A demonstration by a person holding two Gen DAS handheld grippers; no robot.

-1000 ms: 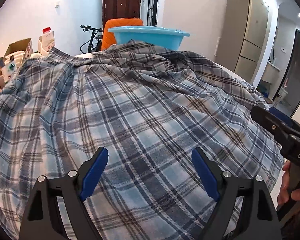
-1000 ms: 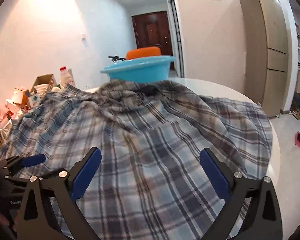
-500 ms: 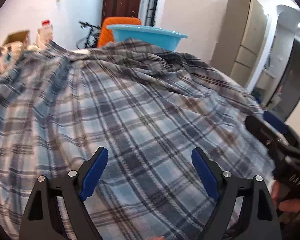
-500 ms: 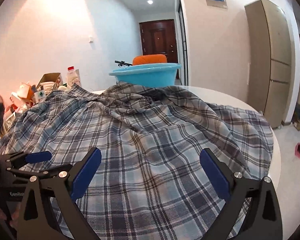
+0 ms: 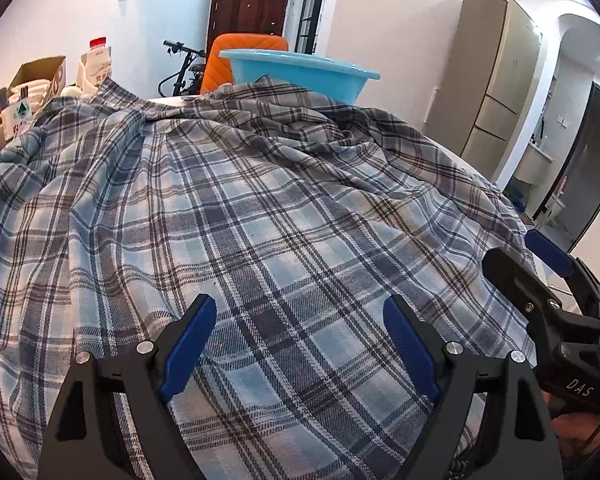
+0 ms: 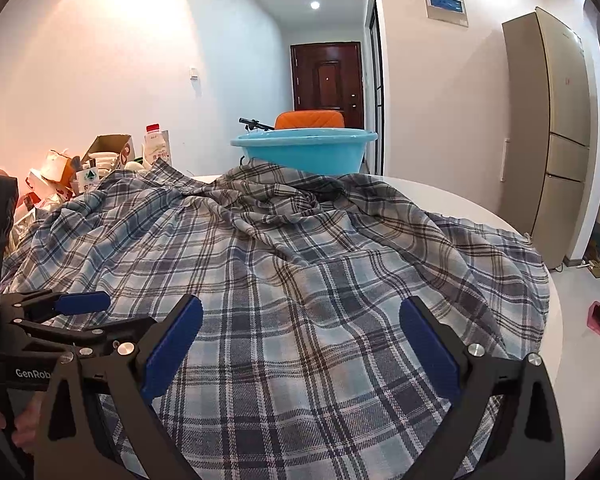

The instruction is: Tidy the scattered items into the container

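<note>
the plaid shirt [image 5: 260,220] lies spread and rumpled over the round white table [image 6: 440,196], its far edge bunched against the blue basin [image 6: 306,152]. it looks soft, light and floppy (it will sag and trail), so pinching a raised fold near the basin seems best. the left gripper [image 5: 300,344] and right gripper [image 6: 300,340] hover above the near hem, both jaws wide apart, holding nothing.
</note>
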